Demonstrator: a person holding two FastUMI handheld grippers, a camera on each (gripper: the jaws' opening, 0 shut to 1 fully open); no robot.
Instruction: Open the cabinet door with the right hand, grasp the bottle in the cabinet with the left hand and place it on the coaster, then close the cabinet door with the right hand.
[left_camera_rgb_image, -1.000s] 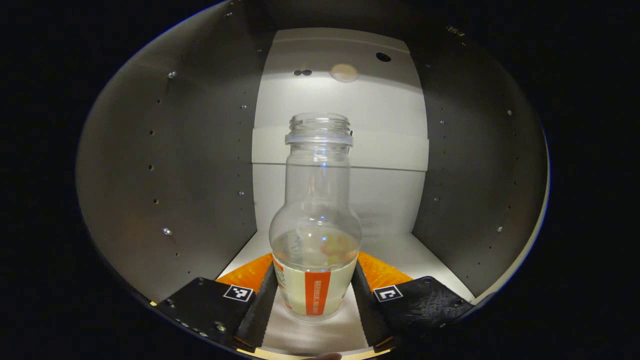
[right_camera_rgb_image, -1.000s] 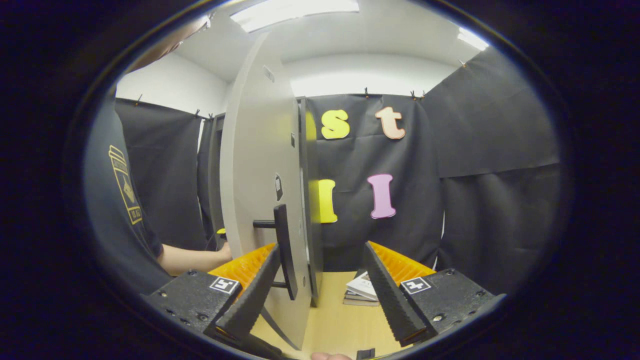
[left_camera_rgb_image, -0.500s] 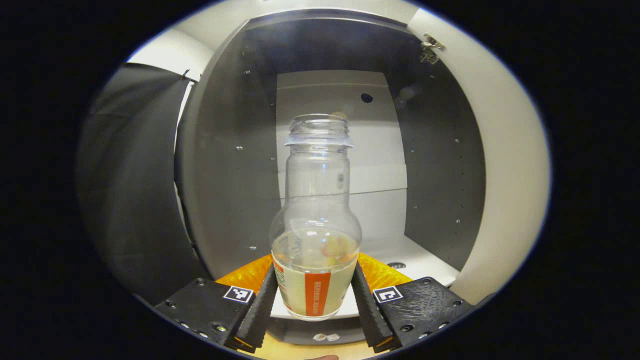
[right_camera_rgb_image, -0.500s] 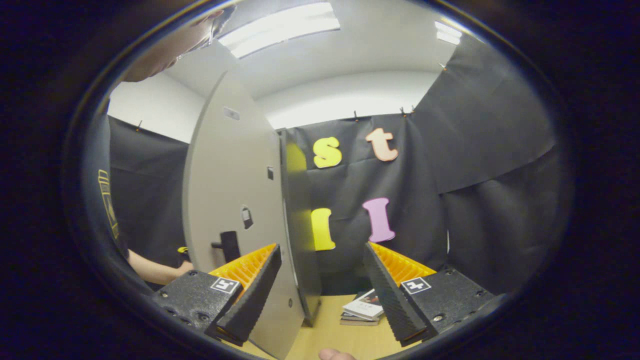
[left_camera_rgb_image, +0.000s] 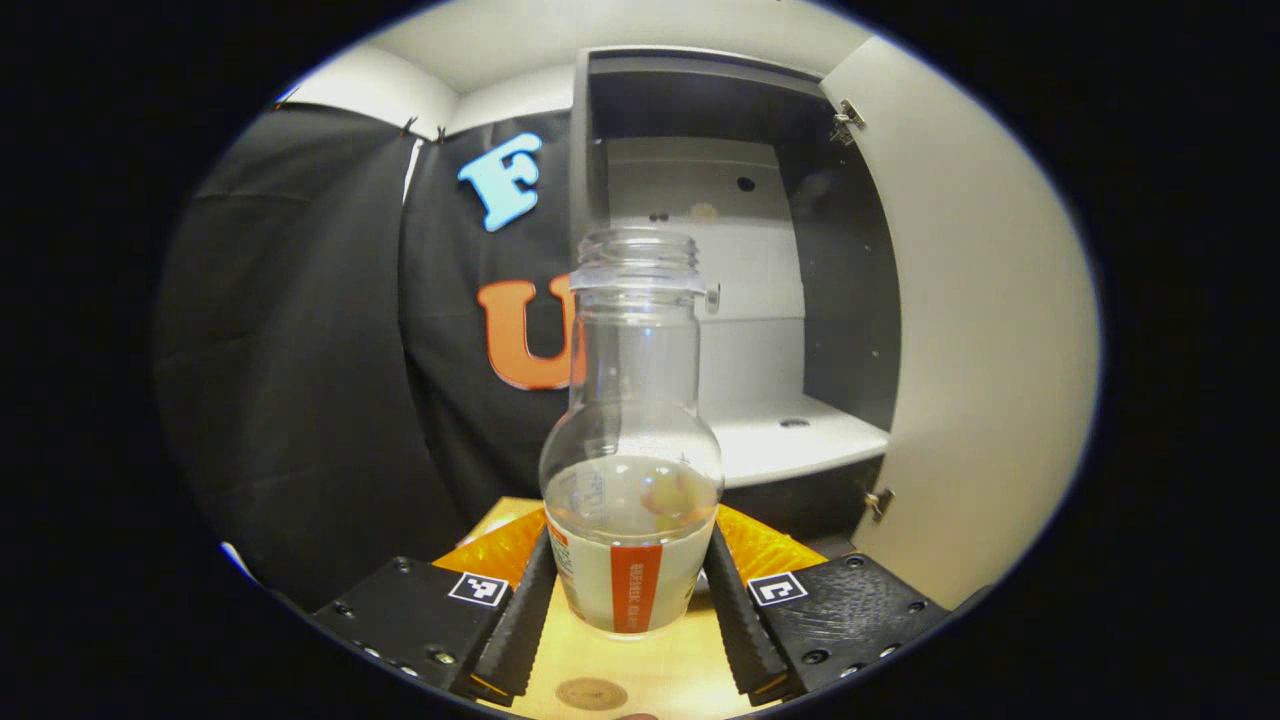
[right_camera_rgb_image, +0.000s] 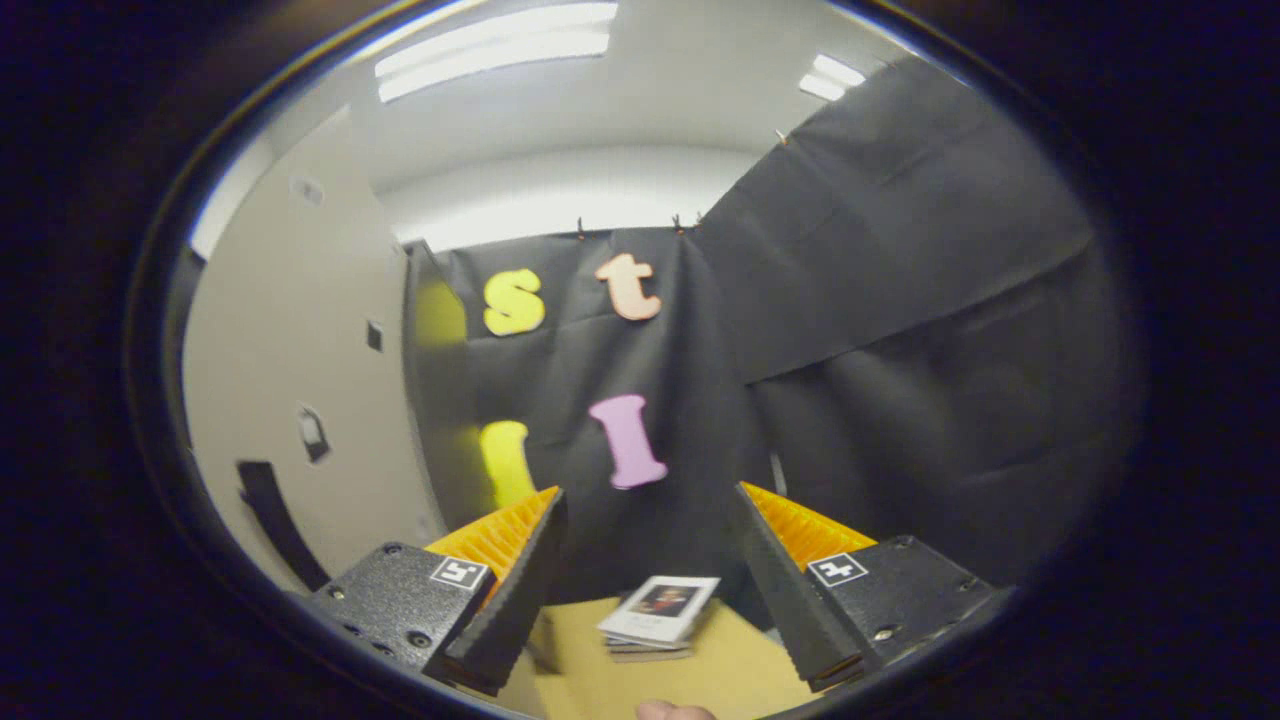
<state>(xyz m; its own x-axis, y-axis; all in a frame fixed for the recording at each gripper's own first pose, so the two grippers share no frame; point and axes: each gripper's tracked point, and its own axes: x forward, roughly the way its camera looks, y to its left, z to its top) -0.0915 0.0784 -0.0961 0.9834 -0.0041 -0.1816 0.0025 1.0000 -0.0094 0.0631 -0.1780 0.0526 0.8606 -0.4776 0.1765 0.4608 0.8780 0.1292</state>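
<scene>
Between the two fingers of the left hand-held gripper, at the bottom of the left gripper view, stands the bottle, upright and uncapped. Both fingers press against its lower, labelled part, one on each side, so the left hand-held gripper is pinching the bottle. Its clear neck and threaded mouth rise straight up from the grip, and a pale liquid fills the lower part of its round belly. Its base hangs above the wooden desk, with a gap showing beneath it. Just below the bottle, near the view's lower edge, a round brownish coaster lies flat on the desk. Farther off, behind the bottle, the cabinet stands open, its white shelf bare of the bottle, and its pale cabinet door is swung out to the right of that view, hinges showing at top and bottom.

In the right gripper view, the right hand-held gripper has its fingers spread wide apart with nothing between them. Beyond them, a small stack of books rests on the desk. Off to the left of that view is the outer face of the cabinet door with its dark handle, apart from the fingers.
</scene>
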